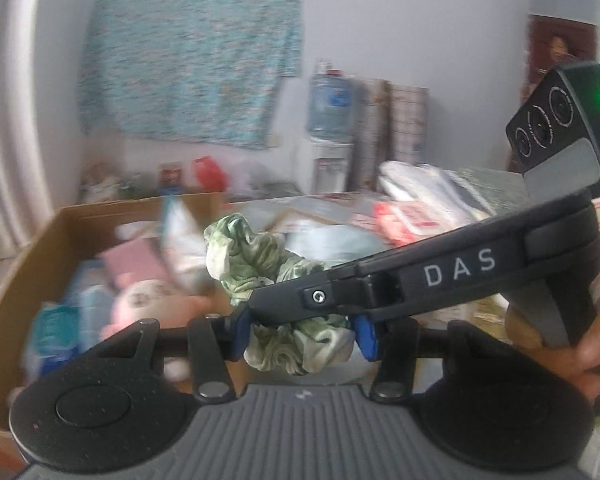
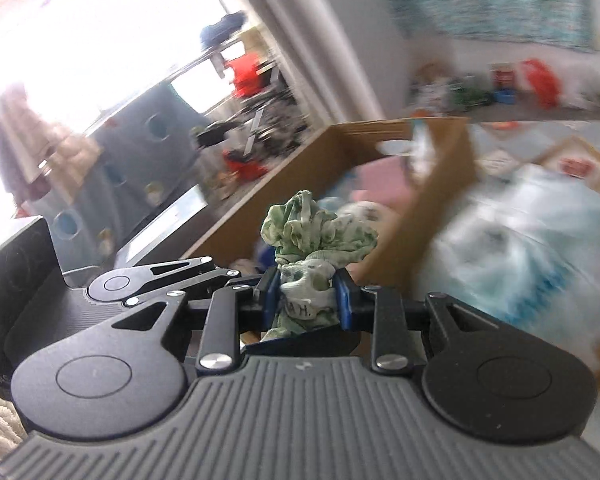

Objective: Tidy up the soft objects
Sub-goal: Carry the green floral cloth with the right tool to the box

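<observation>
A crumpled green-and-white patterned cloth (image 1: 244,264) hangs in the air between both grippers. In the left wrist view my left gripper (image 1: 302,338) has its blue pads (image 1: 238,338) pressed on the lower bunch of the cloth. My right gripper (image 1: 268,308) comes in from the right, held by a hand (image 1: 560,344), and bites the same cloth just above. In the right wrist view my right gripper (image 2: 307,300) is shut on the cloth (image 2: 320,236), and the left gripper (image 2: 252,280) meets it from the left. An open cardboard box (image 1: 20,280) lies just behind and below.
The box (image 2: 440,200) holds a pink plush toy (image 1: 148,296) and other soft items. A blue-and-white plastic bag (image 2: 520,248) lies right of it. Folded textiles (image 1: 420,188) are stacked at the back right, and a water dispenser (image 1: 330,152) stands by the wall.
</observation>
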A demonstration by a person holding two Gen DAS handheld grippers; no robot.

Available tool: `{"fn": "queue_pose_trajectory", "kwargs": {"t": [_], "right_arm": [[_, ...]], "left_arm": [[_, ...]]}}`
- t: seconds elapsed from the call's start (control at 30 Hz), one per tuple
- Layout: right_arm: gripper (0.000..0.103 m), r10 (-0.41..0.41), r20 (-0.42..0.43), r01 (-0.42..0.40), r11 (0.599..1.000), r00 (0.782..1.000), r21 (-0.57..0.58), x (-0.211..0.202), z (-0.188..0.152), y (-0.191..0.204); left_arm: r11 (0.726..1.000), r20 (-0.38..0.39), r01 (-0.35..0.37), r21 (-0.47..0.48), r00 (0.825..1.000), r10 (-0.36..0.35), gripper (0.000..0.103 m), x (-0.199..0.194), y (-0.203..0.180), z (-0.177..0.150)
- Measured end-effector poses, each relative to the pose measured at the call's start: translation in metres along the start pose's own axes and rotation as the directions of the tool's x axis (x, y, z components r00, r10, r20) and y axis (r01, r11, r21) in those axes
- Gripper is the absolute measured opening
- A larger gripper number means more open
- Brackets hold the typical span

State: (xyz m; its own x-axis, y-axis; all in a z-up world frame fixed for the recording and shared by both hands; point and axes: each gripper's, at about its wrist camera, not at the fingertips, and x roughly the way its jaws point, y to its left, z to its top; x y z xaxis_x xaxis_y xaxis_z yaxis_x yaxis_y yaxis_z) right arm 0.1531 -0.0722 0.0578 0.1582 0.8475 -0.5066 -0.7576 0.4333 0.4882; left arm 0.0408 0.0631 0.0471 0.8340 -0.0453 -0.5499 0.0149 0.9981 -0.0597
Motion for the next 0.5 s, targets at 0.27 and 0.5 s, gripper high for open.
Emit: {"fn": "queue_pose_trajectory", "kwargs": {"t": [0.27,0.5], "right_arm": [[0.029,0.109,-0.263,-0.113,0.994,0.959,-0.001,0.114,0.048,0.026],[0.035,0.036,-0.485,-0.052,0.998,0.874,-0.021,0.186,0.044,0.028]], "left_arm": [[0.99,-0.157,-0.116,-0.083,0.982,0.101,0.051,0.006,0.082,0.004],[0.974,-0.378,-0.12,-0.194,0.925,0.039,0.056,0.043,0.134,-0.021]]}}
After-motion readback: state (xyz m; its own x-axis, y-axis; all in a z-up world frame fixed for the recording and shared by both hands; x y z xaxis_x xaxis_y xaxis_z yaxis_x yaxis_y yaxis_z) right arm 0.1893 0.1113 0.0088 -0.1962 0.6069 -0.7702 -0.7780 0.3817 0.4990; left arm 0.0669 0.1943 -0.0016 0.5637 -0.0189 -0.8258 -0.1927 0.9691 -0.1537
